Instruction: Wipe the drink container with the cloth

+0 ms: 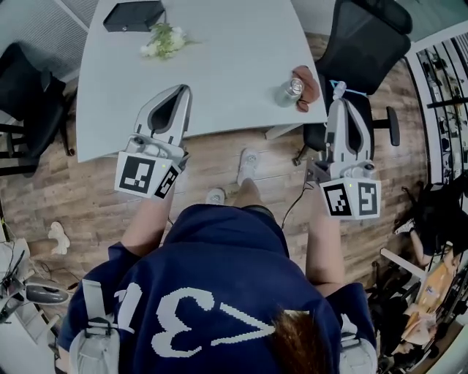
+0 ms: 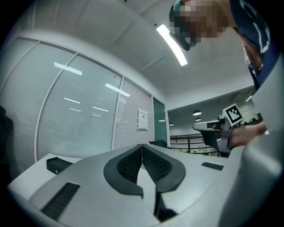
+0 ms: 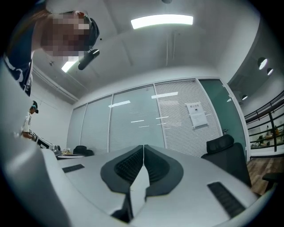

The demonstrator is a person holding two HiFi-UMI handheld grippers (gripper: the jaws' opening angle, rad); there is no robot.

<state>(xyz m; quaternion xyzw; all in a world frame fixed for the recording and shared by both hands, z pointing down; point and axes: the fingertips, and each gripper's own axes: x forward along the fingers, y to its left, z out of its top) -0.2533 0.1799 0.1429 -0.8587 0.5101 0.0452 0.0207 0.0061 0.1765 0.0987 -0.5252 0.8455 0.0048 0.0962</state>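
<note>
A clear drink container (image 1: 290,90) with a silver lid stands near the right front corner of the grey table (image 1: 219,80). A brownish-red cloth (image 1: 306,88) lies bunched right beside it. My left gripper (image 1: 184,90) is shut and empty, its tip over the table's front edge, well left of the container. My right gripper (image 1: 339,102) is shut and empty too, just off the table's right corner, close to the cloth. In the left gripper view the jaws (image 2: 142,146) meet with nothing between them. The right gripper view shows its jaws (image 3: 143,147) likewise closed, pointing at the glass wall.
A black box (image 1: 134,15) and a small bunch of white flowers (image 1: 165,41) sit at the table's far side. A black office chair (image 1: 365,44) stands right of the table, another chair (image 1: 25,109) at the left. Cluttered shelves (image 1: 439,95) line the right wall.
</note>
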